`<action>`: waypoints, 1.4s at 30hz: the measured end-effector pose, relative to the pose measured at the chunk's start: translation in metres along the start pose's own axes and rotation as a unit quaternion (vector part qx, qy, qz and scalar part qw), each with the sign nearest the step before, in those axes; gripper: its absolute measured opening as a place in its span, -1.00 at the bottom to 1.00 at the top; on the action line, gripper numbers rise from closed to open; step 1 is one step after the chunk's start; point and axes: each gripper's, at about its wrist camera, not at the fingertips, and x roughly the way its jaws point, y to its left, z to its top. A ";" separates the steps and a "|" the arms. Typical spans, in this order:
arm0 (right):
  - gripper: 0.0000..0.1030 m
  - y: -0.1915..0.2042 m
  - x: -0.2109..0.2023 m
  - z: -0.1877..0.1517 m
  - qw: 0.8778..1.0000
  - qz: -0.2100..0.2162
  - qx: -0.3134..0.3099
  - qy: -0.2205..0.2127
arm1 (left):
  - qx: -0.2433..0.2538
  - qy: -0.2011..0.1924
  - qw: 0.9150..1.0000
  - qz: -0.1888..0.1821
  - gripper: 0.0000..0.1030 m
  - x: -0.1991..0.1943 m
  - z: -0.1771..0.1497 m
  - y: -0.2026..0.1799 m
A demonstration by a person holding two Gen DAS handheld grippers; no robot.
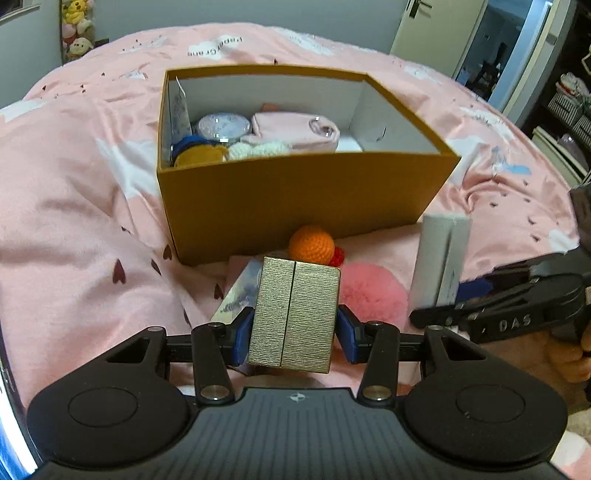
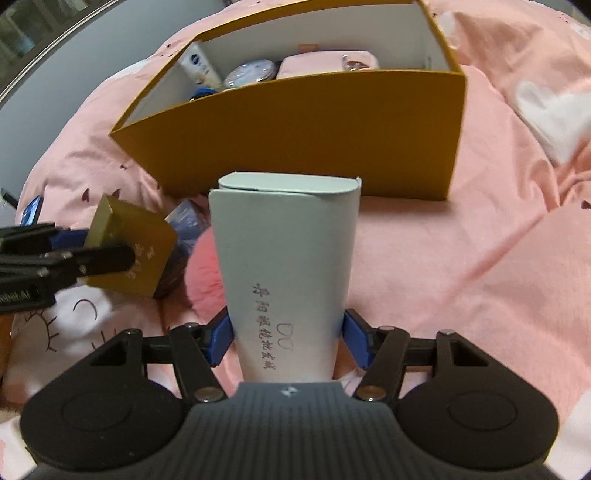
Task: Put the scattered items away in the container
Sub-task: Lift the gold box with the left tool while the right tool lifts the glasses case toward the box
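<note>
An open mustard-yellow box [image 1: 295,199] stands on the pink bed; it also shows in the right wrist view [image 2: 295,136]. Inside lie a round tin [image 1: 223,127], a pink pouch [image 1: 295,133] and knitted items. My left gripper [image 1: 293,330] is shut on a small gold box [image 1: 295,314], just in front of the yellow box. My right gripper [image 2: 288,339] is shut on a tall pale grey-blue carton [image 2: 288,266], held upright before the box. The carton [image 1: 439,258] shows at the right of the left wrist view, the gold box [image 2: 129,247] at the left of the right wrist view.
An orange crochet ball [image 1: 312,245] with a red part, a pink fluffy pompom [image 1: 373,295] and a printed packet [image 1: 236,295] lie on the bed between the grippers and the box. Plush toys [image 1: 75,26] stand far left; a door and shelves are far right.
</note>
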 end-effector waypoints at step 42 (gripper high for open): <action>0.31 -0.004 -0.004 0.011 0.996 -0.059 0.058 -0.033 | 0.002 -0.025 1.000 -0.004 0.05 -0.017 0.005 0.000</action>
